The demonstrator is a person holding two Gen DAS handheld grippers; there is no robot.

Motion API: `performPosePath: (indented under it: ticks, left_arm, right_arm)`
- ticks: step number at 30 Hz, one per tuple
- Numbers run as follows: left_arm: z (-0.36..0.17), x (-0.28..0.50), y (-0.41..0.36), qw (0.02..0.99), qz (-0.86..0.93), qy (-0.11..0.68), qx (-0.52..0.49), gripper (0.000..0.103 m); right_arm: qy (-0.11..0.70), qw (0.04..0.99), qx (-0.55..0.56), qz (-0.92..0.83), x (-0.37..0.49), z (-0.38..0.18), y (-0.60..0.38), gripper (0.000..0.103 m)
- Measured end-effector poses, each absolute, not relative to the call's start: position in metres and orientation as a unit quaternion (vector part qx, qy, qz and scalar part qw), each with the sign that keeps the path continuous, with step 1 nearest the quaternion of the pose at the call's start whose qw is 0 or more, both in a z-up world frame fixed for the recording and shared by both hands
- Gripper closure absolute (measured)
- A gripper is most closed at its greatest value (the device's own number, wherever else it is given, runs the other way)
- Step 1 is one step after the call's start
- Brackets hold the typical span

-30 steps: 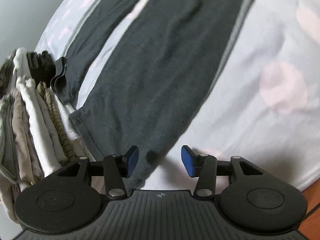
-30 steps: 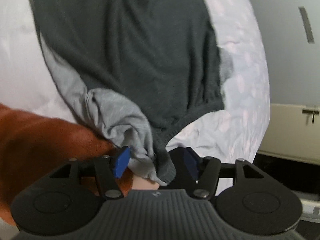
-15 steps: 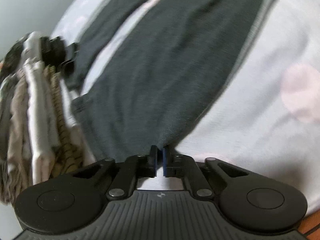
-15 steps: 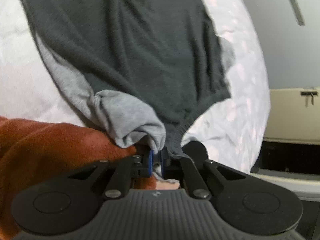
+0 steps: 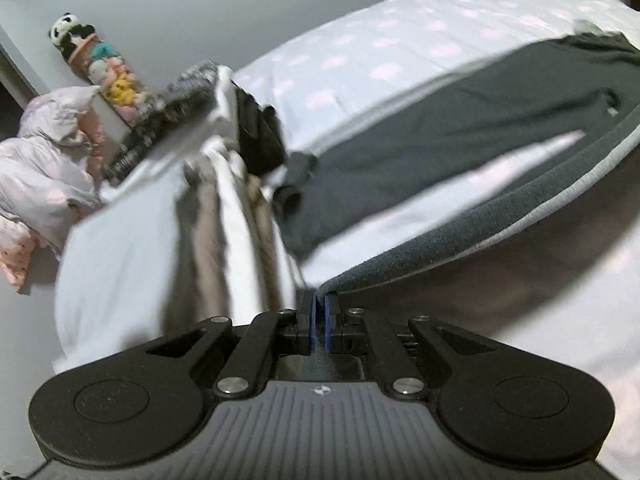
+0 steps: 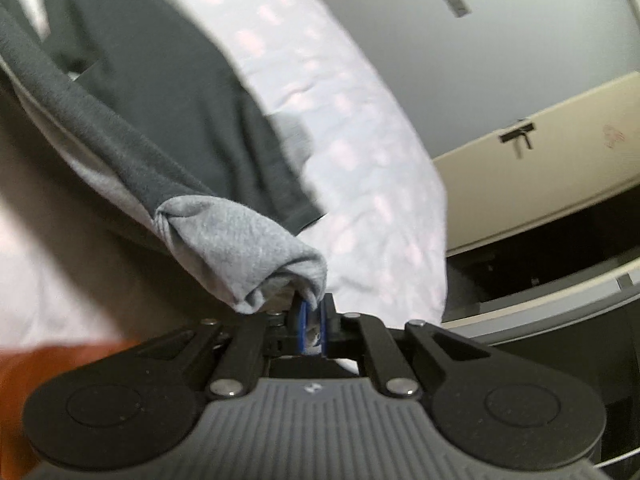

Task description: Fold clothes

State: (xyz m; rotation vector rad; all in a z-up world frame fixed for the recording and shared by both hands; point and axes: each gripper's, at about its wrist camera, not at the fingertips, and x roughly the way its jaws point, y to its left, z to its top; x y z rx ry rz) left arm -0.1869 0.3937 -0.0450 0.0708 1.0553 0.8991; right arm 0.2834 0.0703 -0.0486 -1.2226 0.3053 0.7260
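Note:
Dark grey trousers [image 5: 460, 128] with a light grey inner side lie on the bed. My left gripper [image 5: 319, 312] is shut on the hem of one leg and holds it lifted, so the leg [image 5: 480, 224] stretches away to the right. My right gripper [image 6: 314, 320] is shut on the bunched light grey waist end of the trousers [image 6: 244, 252], also lifted. The rest of the trousers [image 6: 160, 92] hangs back down to the bed. The blue pads [image 5: 329, 316] are pressed on the cloth.
The bed has a pale sheet [image 5: 380, 40] with pink spots. A stack of folded clothes [image 5: 224, 216] sits at the left. Plush toys [image 5: 92, 56] and a pink bundle [image 5: 36, 168] lie beyond. An orange cloth [image 6: 60, 364] and a beige cabinet [image 6: 540, 168] show in the right wrist view.
Both grippers, shut since half a second ago, have lifted and tilted up with the trousers in them. One second ago both were open around the cloth.

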Motion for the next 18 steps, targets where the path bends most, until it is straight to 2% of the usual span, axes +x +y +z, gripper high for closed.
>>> performPosePath:
  ticks: [8, 18]
  left_arm:
    - [-0.028, -0.137, 0.462, 0.742, 0.445, 0.498, 0.050, 0.098]
    - [-0.066, -0.063, 0.558, 0.700, 0.456, 0.546, 0.063, 0.098]
  right_arm:
    - [0.125, 0.779, -0.526, 0.317, 0.325, -0.035, 0.124, 0.096]
    - [0.153, 0.786, -0.514, 0.307, 0.391, -0.073, 0.211, 0.096]
